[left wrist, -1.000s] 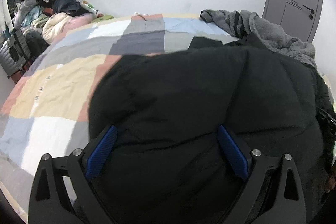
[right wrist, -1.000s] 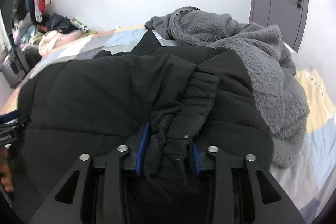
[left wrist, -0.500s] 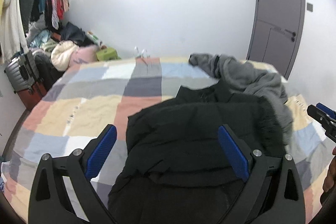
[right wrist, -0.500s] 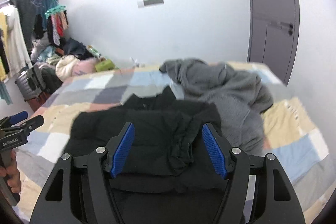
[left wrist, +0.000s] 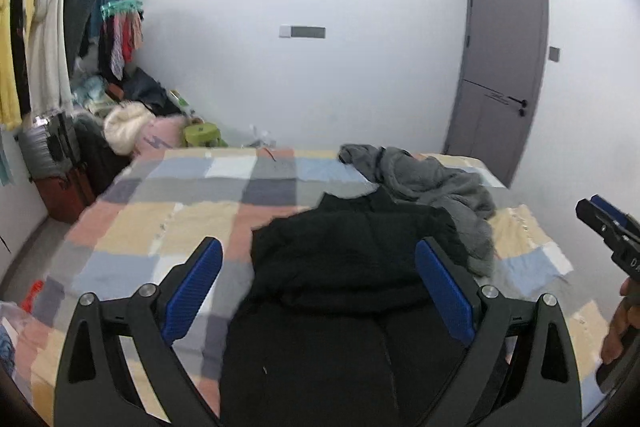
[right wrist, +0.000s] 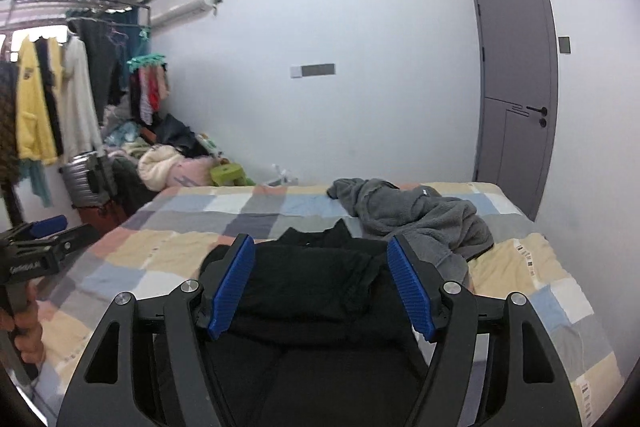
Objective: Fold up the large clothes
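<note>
Lying on the near half of the bed (left wrist: 132, 219), the black jacket (left wrist: 352, 267) is a soft, padded, matte garment with faint quilted seams; its upper part is doubled back over the lower, giving a thick rounded fold line across its width, and its collar points toward the far edge. The bed is covered by a checked quilt of beige, pink, pale blue, grey and white squares. Touching the jacket on its far right side, a grey fleece garment (right wrist: 420, 219) lies crumpled and shaggy near the far right corner of the bed.

Past the left edge of the bed, a ribbed silver suitcase (left wrist: 40, 155) stands shut beside a heap of loose clothing; what it holds cannot be seen. More clothes hang from a rail (right wrist: 76, 1) above.

The left gripper (left wrist: 318, 287) stands wide, its ribbed blue pads clear of the cloth, with the jacket seen below and ahead between them. The right gripper (right wrist: 322, 287) is held at a medium spread, nothing pinched, and the jacket's folded part shows beyond its gap, not touching either pad.
</note>
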{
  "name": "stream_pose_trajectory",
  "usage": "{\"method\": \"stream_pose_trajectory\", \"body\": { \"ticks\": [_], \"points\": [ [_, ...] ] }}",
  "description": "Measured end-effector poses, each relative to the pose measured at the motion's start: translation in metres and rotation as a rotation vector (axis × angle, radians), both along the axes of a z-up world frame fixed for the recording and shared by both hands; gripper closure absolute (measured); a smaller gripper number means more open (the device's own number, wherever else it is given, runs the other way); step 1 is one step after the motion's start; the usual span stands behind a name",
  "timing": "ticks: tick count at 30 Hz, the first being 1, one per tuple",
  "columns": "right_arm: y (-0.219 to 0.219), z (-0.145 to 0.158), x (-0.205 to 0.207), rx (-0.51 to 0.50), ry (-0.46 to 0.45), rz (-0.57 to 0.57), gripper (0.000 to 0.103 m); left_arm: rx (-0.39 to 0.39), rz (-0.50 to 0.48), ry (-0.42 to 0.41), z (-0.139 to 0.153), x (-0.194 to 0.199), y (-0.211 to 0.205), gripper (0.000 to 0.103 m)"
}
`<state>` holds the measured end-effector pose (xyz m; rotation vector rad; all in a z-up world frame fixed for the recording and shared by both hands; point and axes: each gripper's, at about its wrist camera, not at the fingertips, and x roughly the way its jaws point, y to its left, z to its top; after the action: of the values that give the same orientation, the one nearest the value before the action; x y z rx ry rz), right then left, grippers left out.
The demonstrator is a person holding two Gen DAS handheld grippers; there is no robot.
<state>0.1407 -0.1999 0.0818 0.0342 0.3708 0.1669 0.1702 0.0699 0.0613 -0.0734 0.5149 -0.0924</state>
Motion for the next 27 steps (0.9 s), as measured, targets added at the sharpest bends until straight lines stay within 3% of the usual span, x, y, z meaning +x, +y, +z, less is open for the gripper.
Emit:
{"method": "stream_pose_trajectory", "body": {
  "ticks": [6,19,24,27],
  "points": [
    [-0.015,-0.025,-0.048,-0.005,0.022,-0.019,0.035,0.075,-0.002,0.03,-0.027,-0.034,0.008,0.006],
    [-0.041,-0.106,-0.117,0.072,0.121,-0.032,0.035,-0.131,-0.111,0.207,-0.11,-0.087,0.041,0.006],
    [-0.055,-0.139,-0.127,0.092,0.192,-0.053,0.035,-0.13,-0.103,0.256,-0.132,-0.086,0.06,0.006],
    [-0.067,-0.146,-0.124,0.123,0.233,-0.046,0.035,-0.187,-0.094,0.324,-0.149,-0.075,0.084,0.006]
  ]
}}
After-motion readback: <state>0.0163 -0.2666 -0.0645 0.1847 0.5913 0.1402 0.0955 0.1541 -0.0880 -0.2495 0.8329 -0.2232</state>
